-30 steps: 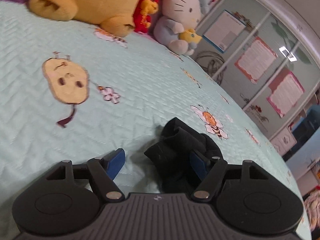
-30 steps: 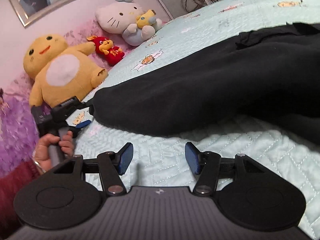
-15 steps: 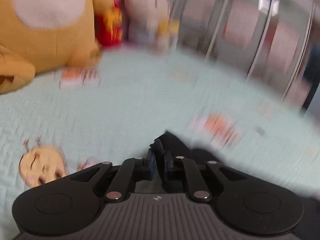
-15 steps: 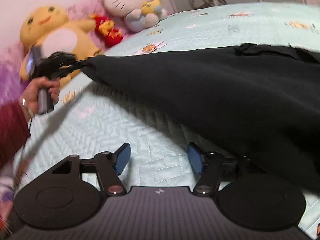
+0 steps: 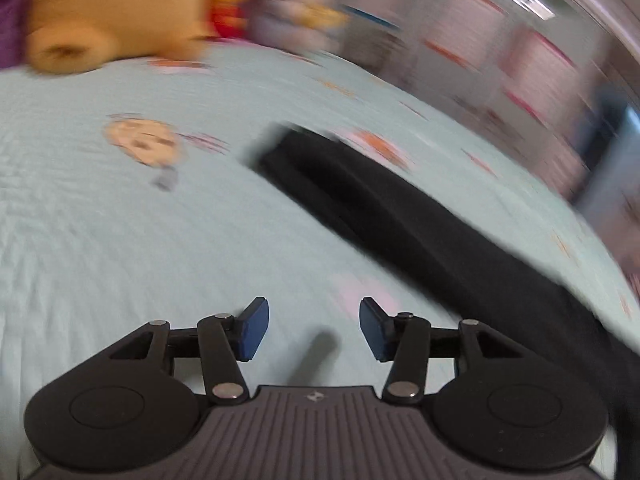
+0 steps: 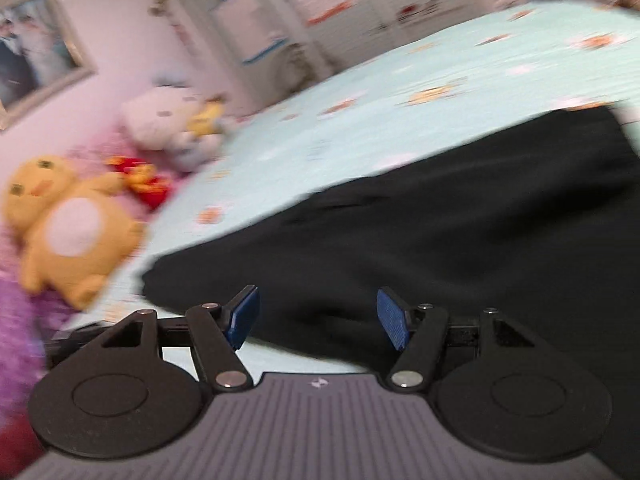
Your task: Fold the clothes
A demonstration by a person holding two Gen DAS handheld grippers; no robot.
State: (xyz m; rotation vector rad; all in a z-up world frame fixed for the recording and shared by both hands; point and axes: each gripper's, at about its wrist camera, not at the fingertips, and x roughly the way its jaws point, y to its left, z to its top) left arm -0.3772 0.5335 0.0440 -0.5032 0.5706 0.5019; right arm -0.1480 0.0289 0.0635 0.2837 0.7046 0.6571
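Spreading step: my left gripper point(image 5: 314, 330) just opened, released, nothing between jaws; right gripper point(image 6: 318, 318) spread, empty (blurred). Next: regrasp black garment point(image 6: 420, 240) edge, fold.

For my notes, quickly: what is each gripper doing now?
Left gripper: open, just reopened, holding nothing.
Right gripper: open, empty, above the black fabric garment.

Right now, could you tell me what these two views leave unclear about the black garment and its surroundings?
- Black garment: left wrist view, its lower right end leaves the frame; blur hides seams.
- Black garment, right wrist view: right side cut off; garment type unreadable.
- Plush toys: blurred in both views.
- Cabinet door papers: text smeared by motion.
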